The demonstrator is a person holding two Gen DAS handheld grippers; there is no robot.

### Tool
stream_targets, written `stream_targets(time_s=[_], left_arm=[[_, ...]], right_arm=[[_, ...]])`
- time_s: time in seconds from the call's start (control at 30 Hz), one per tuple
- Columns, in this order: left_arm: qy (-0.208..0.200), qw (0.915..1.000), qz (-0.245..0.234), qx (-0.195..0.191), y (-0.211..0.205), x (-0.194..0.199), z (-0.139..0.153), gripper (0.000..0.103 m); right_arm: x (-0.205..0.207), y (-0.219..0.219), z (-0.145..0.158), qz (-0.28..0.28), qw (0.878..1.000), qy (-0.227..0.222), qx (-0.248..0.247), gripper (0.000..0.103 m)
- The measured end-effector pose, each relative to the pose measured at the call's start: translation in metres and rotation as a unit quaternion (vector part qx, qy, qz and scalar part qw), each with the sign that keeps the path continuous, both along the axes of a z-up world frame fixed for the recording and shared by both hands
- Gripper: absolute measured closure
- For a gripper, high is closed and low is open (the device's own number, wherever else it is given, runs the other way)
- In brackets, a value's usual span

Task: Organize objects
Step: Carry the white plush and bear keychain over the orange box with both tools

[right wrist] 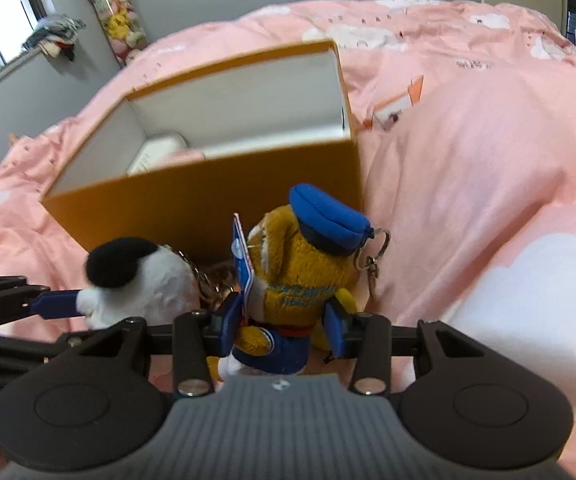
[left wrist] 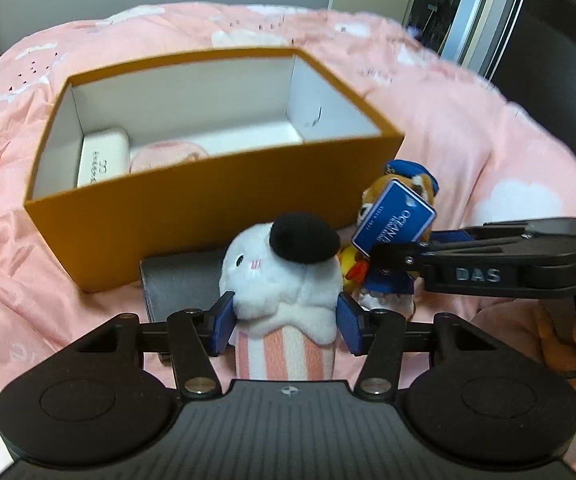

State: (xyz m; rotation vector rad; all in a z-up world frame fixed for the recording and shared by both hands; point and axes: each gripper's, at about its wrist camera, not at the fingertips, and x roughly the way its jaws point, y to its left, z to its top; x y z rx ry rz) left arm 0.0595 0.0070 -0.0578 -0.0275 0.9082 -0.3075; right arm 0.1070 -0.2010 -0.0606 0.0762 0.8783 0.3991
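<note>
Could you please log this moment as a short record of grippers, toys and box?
left gripper: pads around the white plush, not clearly clamped
right gripper: pads around the brown plush with blue cap
box: orange, open-topped, behind both toys
box contents: white case, pink item
surface: pink duvet

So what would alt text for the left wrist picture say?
The left gripper clamps a white plush toy with a black cap before an open orange cardboard box on a pink bedspread; the right gripper reaches a brown plush in blue uniform.
</note>
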Motion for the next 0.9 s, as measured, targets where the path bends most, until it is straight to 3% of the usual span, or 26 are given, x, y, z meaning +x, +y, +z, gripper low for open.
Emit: stream_targets(time_s=[0.23,0.43,0.7,0.9], left_arm=[[-0.016,0.998,-0.006,-0.06,0.014,-0.004,0.034,0.044],[-0.032,0.9904,0.006,-0.134,0.034,0.006,0.072,0.044],[-0.071,0.9841,0.028,-0.161,0.053,0.056,0.126,0.044],[-0.028,0.9777,0.057,-0.2,0.053,0.121,0.113,0.044]], right_arm=[[-0.009,-0.015,0.046,0.02,0.999,-0.039,0.029,0.058],[0.004,-0.015,0.089,0.066,0.995,-0.049,0.057,0.058],[0.048,0.0,0.139,0.118,0.989,-0.072,0.059,0.057],[0.105,0.017,0.139,0.158,0.986,-0.042,0.027,0.057]])
